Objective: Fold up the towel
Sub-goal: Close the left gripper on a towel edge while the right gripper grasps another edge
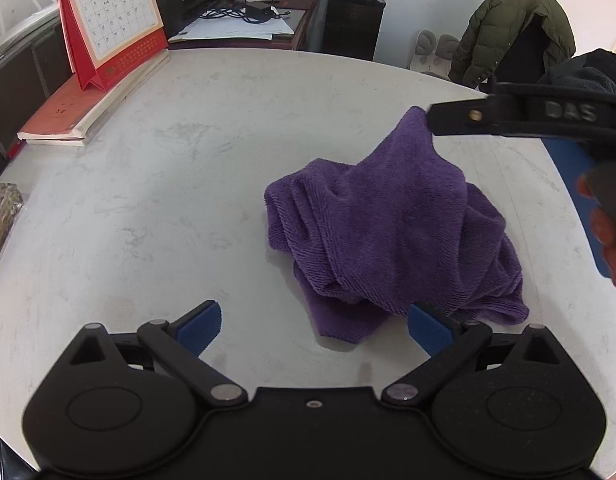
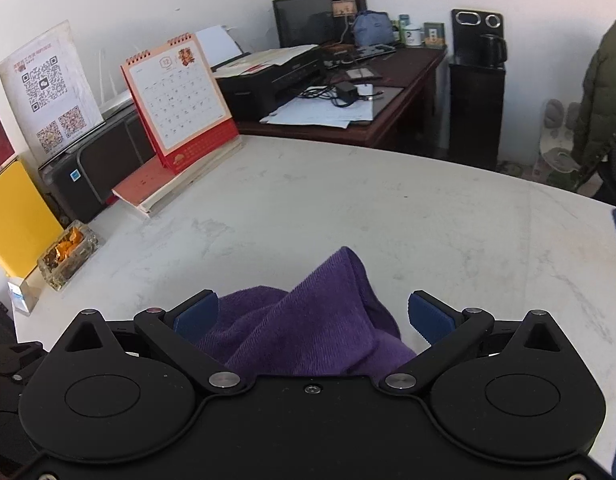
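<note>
A purple towel (image 1: 392, 236) lies crumpled in a heap on the white round table (image 1: 188, 184). My left gripper (image 1: 314, 330) is open, low over the table, its blue pads on either side of the heap's near edge without touching it. My right gripper (image 2: 313, 314) is open, and a raised peak of the towel (image 2: 328, 312) stands between its pads. In the left wrist view the right gripper's fingers (image 1: 456, 118) show from the side at the towel's peaked far corner.
A red desk calendar (image 1: 108, 20) stands on a red book (image 1: 76, 108) at the table's far left. A glass ashtray (image 2: 68, 254) sits at the left edge. Beyond the table are a cluttered desk (image 2: 348, 100), a printer and a green coat on a chair (image 1: 516, 28).
</note>
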`<state>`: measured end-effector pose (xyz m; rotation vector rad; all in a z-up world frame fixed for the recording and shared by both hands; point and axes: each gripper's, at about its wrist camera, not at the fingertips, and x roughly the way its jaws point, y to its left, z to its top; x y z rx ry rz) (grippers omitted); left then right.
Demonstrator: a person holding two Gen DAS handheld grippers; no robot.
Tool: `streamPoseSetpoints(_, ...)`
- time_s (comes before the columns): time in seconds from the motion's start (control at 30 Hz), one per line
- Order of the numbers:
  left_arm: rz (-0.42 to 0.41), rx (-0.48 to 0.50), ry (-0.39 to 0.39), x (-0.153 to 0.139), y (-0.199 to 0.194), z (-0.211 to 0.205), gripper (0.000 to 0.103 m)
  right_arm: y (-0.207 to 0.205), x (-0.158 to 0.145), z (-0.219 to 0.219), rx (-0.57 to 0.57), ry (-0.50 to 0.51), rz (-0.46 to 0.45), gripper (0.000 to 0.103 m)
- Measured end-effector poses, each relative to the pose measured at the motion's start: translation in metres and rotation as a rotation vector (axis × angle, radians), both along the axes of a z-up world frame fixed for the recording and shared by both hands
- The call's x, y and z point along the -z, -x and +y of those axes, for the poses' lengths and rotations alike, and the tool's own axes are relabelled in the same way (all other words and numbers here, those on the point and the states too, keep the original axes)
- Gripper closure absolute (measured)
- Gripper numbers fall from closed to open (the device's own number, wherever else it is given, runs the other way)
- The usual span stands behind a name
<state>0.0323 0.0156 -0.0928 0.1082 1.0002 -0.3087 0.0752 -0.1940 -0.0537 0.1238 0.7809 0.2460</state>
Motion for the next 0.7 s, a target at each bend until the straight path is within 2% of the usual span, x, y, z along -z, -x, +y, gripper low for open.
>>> streamPoseSetpoints(0.1,-0.016,0.005,-0.010,0.004,-0.005,0.004,0.003,-0.029,0.019,-0.007,-0.015,-0.025,0.075,0.002)
streamPoseSetpoints(0.2,-0.046,0.015,-0.021,0.007,-0.012,0.009,0.003,-0.040,0.030,-0.013,-0.013,-0.061,0.131,0.006)
streamPoseSetpoints(0.37,-0.064,0.009,0.004,0.008,-0.028,0.020,0.004,-0.026,0.026,-0.023,0.013,-0.181,0.124,0.006)
streamPoseSetpoints(0.5,-0.070,0.023,0.027,0.008,-0.036,0.024,0.020,-0.009,0.017,-0.038,0.057,-0.318,0.111,0.006)
streamPoseSetpoints(0.63,-0.031,0.078,0.043,0.012,-0.035,0.024,0.024,0.003,0.013,-0.042,0.082,-0.321,0.118,0.005)
streamPoseSetpoints(0.7,-0.009,0.137,0.048,0.017,-0.030,0.021,0.025,0.011,0.012,-0.042,0.095,-0.312,0.118,0.005)
